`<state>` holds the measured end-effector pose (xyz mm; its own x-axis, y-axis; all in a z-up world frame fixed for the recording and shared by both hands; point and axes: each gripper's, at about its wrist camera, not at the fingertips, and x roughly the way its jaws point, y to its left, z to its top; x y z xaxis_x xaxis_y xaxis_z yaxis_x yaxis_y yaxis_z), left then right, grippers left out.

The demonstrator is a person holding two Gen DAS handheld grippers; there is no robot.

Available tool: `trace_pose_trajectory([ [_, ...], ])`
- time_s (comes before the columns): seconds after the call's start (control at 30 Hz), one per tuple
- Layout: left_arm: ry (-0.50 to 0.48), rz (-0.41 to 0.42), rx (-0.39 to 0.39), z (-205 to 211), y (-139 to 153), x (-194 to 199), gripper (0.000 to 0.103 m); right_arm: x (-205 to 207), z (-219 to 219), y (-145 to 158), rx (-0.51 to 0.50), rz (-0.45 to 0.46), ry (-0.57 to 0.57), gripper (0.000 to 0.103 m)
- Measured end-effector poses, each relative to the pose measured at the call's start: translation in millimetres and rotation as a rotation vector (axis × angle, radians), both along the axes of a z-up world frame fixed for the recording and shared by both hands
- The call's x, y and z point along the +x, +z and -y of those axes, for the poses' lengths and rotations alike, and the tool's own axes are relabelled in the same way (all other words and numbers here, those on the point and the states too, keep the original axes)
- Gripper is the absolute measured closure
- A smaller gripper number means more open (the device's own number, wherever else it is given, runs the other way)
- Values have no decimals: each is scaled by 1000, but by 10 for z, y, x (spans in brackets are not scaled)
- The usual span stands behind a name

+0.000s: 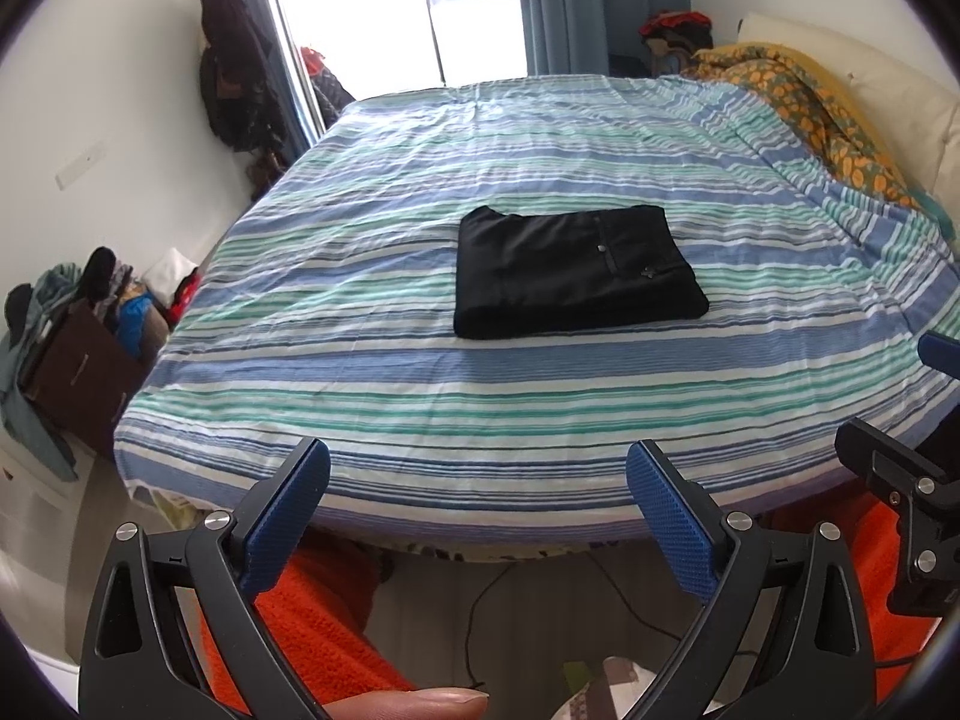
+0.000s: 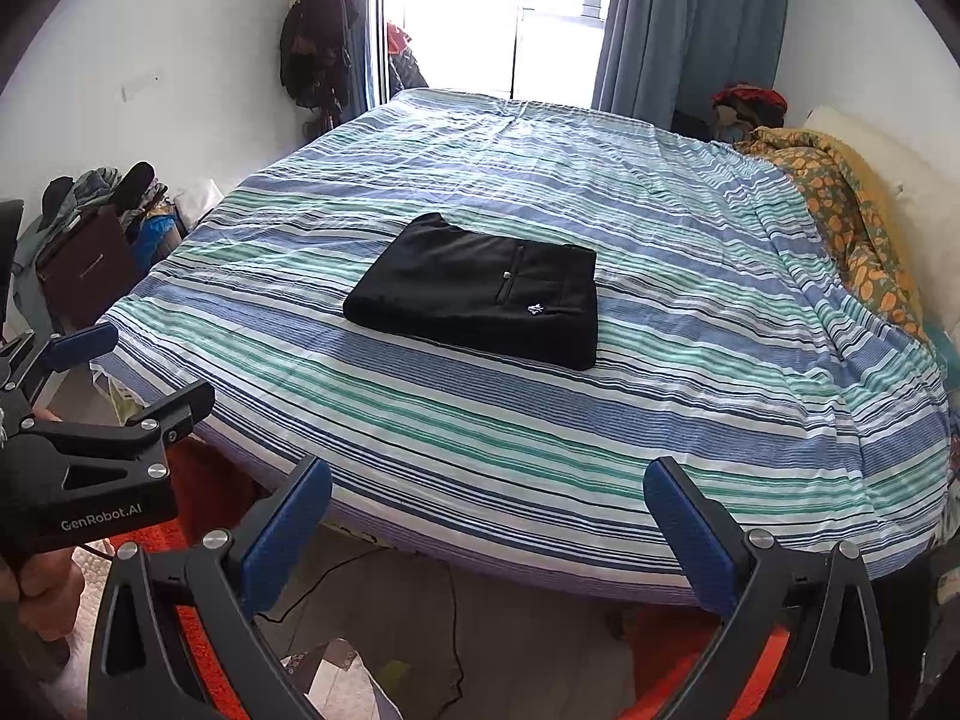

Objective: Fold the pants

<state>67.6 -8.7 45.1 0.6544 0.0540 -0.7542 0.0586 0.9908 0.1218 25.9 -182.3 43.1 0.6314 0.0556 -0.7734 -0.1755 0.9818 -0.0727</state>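
The black pants were seen folded into a compact rectangle, laid flat near the middle of the striped bed sheet (a small white logo and a button showed on the top layer). The left gripper was held back at the near edge of the bed, its blue fingers spread wide with nothing held between them. The right gripper was likewise spread apart and empty, well apart from the pants. A patterned orange blanket was bunched along the right side.
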Motion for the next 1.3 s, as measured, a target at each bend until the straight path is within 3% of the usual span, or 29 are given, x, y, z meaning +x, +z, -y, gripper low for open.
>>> trace_pose_trajectory([
  [1.3, -1, -17, -6, 18, -15, -7, 3, 18, 28, -21, 2, -18, -15, 0],
])
